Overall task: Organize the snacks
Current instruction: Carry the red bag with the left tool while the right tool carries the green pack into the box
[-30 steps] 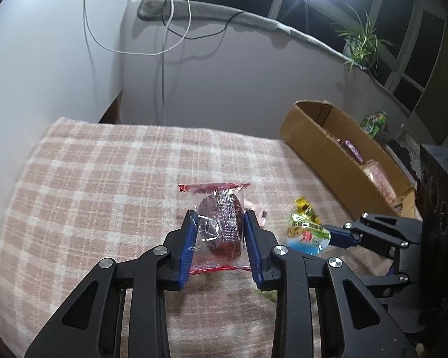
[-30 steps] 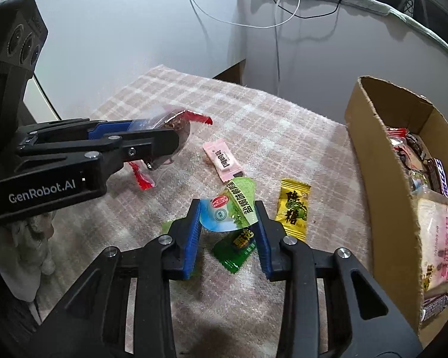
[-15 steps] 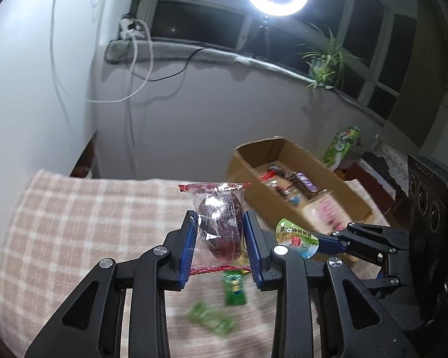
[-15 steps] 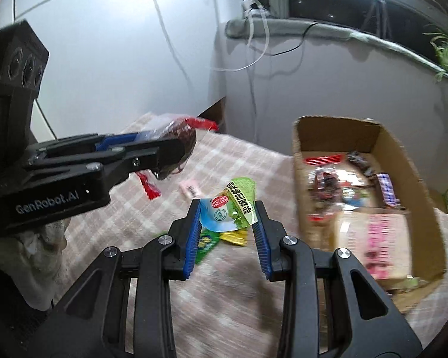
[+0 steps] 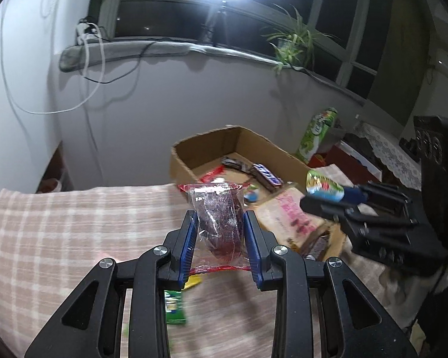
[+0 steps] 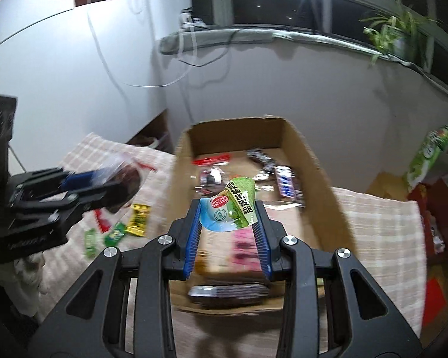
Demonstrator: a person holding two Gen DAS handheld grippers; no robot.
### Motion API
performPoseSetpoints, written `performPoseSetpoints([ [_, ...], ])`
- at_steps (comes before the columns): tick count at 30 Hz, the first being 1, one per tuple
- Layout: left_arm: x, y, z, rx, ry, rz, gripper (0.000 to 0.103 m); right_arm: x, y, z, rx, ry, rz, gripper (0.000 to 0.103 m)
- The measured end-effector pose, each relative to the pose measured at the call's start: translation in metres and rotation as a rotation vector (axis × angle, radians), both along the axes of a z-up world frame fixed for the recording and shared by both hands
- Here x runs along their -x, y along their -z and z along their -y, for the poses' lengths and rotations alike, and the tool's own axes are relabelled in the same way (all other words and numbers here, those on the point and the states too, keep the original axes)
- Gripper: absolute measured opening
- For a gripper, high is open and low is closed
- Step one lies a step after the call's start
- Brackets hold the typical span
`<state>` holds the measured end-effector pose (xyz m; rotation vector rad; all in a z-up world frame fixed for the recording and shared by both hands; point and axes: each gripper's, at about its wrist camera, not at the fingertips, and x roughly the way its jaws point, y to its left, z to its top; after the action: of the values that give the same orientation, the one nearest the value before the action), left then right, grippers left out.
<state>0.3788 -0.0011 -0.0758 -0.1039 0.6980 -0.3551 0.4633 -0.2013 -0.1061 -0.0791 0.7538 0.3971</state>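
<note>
My left gripper (image 5: 220, 232) is shut on a clear packet with a dark red snack (image 5: 219, 219) and holds it above the checked cloth, just left of the cardboard box (image 5: 180, 156). My right gripper (image 6: 227, 219) is shut on a green and blue snack packet (image 6: 234, 205) and hangs over the near half of the cardboard box (image 6: 322, 185), which holds several wrapped snacks. In the right wrist view the left gripper (image 6: 125, 183) shows at the left with its red packet. In the left wrist view the right gripper (image 5: 328, 189) shows at the right over the box.
Loose sweets lie on the checked cloth (image 6: 74, 238): a yellow one (image 6: 139, 214) and green ones (image 6: 115, 234), also a green one (image 5: 174, 307) under my left gripper. A green snack can (image 6: 428, 152) stands right of the box. A wall and window sill rise behind.
Both grippers have risen and swung right towards the box, each keeping its packet. The right one now hangs over the box; the left has reached the box's left edge.
</note>
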Motion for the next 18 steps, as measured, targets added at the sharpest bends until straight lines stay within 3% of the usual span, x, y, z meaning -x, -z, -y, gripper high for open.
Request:
performPoseSetpoints([
  [9,0.003,0.012,0.058,-0.036,0.109,-0.008,0.030,-0.018,0.027,0.039,-0.023,0.076,-0.062,0.035],
  [18,0.002,0.016,0.086,-0.059,0.143,0.003,0.030,-0.018,0.037,0.050,-0.025,0.081,-0.074,0.036],
])
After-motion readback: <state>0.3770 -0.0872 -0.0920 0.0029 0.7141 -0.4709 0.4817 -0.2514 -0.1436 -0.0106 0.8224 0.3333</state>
